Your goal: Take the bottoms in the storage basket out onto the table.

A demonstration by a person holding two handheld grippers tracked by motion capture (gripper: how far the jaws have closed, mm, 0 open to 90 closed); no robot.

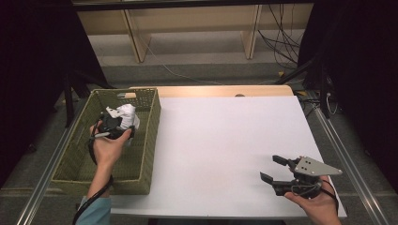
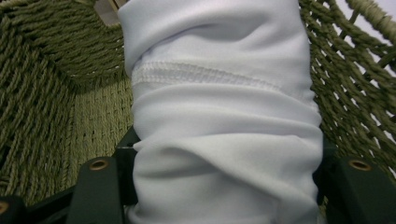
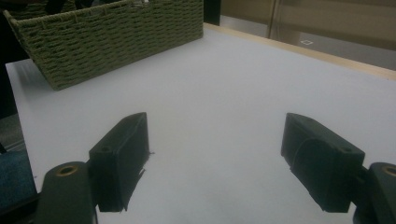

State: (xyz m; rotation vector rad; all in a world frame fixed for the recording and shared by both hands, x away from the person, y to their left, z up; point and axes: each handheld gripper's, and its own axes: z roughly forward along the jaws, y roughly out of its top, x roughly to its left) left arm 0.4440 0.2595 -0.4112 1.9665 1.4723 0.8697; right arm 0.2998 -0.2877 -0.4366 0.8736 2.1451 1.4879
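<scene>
A bunched white cloth [image 1: 127,114] sits between the jaws of my left gripper [image 1: 120,122], inside the green woven basket [image 1: 154,123] at the table's left. In the left gripper view the cloth [image 2: 219,116] is a thick wrinkled roll with a stitched seam. It is pressed between both black jaws of the left gripper [image 2: 224,182], with the basket's weave [image 2: 46,93] behind it. My right gripper [image 1: 271,168] hovers over the front right of the white table [image 1: 225,136], jaws spread wide. In its own view the right gripper [image 3: 217,158] has nothing between its fingers.
The basket [image 3: 112,37] stands along the table's left edge, partly overhanging it. A wooden strip [image 1: 225,91] runs along the table's far edge. Cables lie on the floor beyond, and dark stands flank both sides.
</scene>
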